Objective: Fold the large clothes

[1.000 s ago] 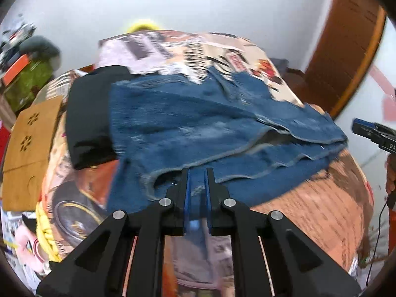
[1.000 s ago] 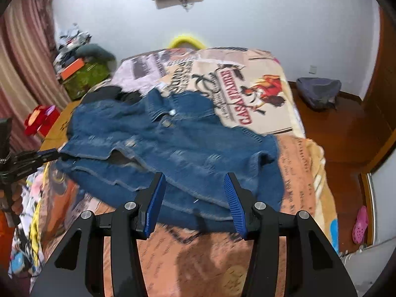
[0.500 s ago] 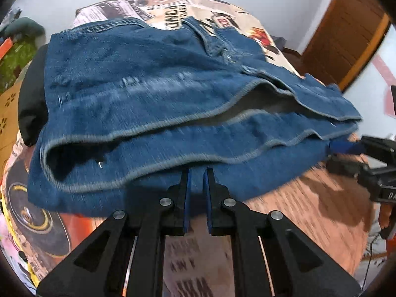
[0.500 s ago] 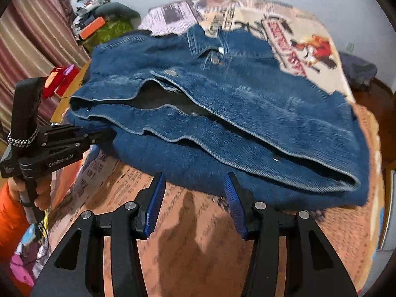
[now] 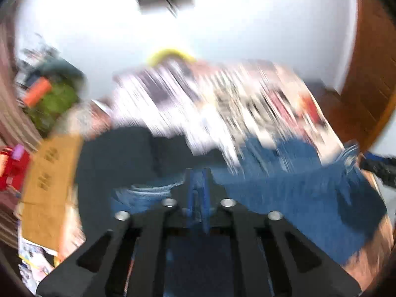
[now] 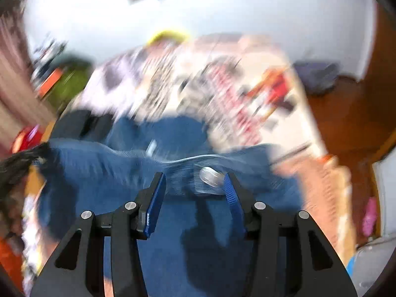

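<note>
Left wrist view is blurry: your left gripper (image 5: 199, 193) has just been opening a little, and blue jacket (image 5: 297, 198) cloth sits between its pads. Your right gripper (image 6: 195, 190) stands open over the jacket's edge, not pinching. That jacket lies on the bed (image 6: 284, 113), beside dark clothes (image 5: 118, 156).

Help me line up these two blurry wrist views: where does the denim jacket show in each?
Left wrist: the denim jacket fills the lower right, running under the left gripper.
Right wrist: it spans the lower middle, behind and beneath the right gripper.
Shared landmark: the yellow object at the far end of the bed, against the white wall.
</note>
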The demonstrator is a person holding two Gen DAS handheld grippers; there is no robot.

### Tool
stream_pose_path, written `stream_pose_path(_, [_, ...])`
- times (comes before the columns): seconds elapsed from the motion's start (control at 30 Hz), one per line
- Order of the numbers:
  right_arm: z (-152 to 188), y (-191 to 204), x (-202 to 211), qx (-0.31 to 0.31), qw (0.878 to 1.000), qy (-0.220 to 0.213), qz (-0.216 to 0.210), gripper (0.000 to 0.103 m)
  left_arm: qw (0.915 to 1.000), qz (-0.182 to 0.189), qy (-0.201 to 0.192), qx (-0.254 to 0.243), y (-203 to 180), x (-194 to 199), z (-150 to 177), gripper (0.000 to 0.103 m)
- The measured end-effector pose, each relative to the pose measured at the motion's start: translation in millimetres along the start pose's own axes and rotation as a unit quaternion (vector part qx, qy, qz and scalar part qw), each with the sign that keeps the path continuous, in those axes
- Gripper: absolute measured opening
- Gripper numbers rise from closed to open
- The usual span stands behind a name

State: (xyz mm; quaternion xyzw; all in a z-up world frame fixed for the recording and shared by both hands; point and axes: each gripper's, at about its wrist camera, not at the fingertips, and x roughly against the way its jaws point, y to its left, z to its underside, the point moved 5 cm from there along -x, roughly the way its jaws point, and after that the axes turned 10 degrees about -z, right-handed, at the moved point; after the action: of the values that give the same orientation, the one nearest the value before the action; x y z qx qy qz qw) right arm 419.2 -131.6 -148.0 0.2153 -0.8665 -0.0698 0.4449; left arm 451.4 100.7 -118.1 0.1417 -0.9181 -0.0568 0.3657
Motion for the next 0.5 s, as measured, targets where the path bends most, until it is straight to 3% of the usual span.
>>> stream_pose_path(0.03, [-5.4,3.0,6.3,0.009,1.0,-0.014,0.002,0.045,0.9998,-0.005,-0.02,0.005,4.0,6.2,-12.6,0.035])
stream_pose_path(0.1, [-7.4,9.0,14.5,0.016,1.0,-0.02,-0.006,0.045,0.9995,0.0,-0.03,0.009,9.8,11.8,-23.5,0.045])
stream_pose_path(0.23, [2.4,19.3,16.1,0.039,0.999,-0.007,-0.021,0.046,0.9996,0.021,-0.021,-0.004,9.7,19.0,-11.5,0.048])
stream_pose_path(0.33, [20.4,27.2,7.1,0.068,0.997,0.021,-0.016,0.047,0.9992,0.032,0.003,-0.026,-6.1,16.7,14.7,0.056])
stream_pose_path(0.5, [52.2,35.2,-14.1,0.078,0.994,0.075,-0.025,0.053,0.9944,0.061,0.048,-0.072,-34.2,15.3,66.8,0.059])
